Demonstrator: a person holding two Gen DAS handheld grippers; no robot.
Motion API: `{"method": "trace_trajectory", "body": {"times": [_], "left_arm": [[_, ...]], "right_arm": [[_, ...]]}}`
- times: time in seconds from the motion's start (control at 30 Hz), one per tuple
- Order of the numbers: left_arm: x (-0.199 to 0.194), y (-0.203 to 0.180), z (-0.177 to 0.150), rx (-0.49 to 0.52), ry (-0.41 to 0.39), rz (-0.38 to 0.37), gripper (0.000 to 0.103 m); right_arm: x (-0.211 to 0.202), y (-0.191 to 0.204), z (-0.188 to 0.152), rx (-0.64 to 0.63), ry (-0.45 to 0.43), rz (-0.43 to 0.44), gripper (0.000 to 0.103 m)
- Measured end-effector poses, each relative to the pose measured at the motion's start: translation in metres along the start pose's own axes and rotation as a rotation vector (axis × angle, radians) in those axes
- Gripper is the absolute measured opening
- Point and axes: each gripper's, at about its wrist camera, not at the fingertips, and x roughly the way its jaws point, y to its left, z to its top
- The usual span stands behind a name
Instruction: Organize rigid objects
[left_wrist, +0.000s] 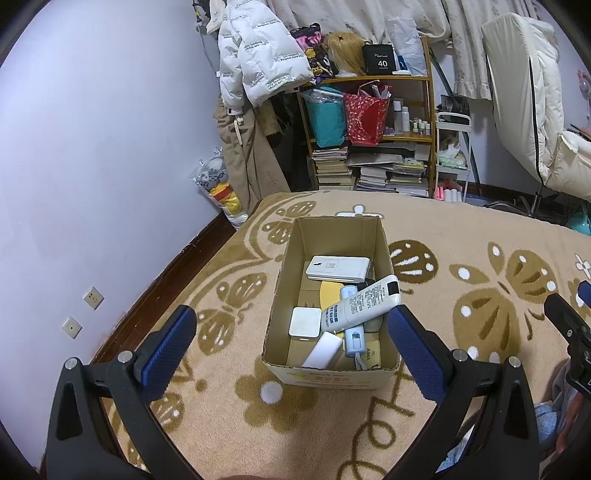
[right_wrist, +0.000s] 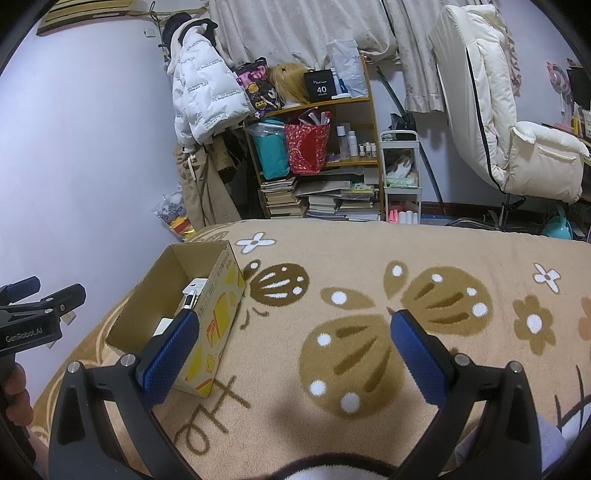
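Cardboard is the container for the job: an open cardboard box (left_wrist: 330, 295) stands on a bed covered by a tan butterfly-print blanket (right_wrist: 369, 295), and it sits directly ahead of the left gripper (left_wrist: 291, 349), between its wide-spread blue jaws. Those jaws are released and hold nothing. Inside the box lie a white remote (left_wrist: 338, 268), a white tube with blue print (left_wrist: 360, 302) propped slantwise over the others, a small white square case (left_wrist: 305, 322), a pale blue device (left_wrist: 354, 334) and a white bar (left_wrist: 323, 350) leaning at the near wall.

The right gripper (right_wrist: 291, 350) hangs over bare blanket, its jaws likewise spread and empty, with the box just beyond its left jaw.

By my reckoning the gathering is nearly or wholly done, since no loose rigid item shows on the blanket in either view.

The risks I see: the bed is soft, so a push on the box's near wall could tip or slide it; the slanted tube rides high and could be knocked out by a jaw reaching in.

Room is generous ahead of and beyond the right jaws. Past the left gripper's left jaw the bed edge drops to the floor by the wall, so the box should not be nudged that way.
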Motion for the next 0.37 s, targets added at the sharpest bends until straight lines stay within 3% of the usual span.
{"method": "trace_trajectory", "body": {"times": [0.37], "left_arm": [[0.0023, -0.002, -0.0047, -0.003, 0.015, 0.004, 0.102]], "right_arm": [[0.0001, -0.0013, 0.0001, 0.002, 0.001, 0.0, 0.103]]}}
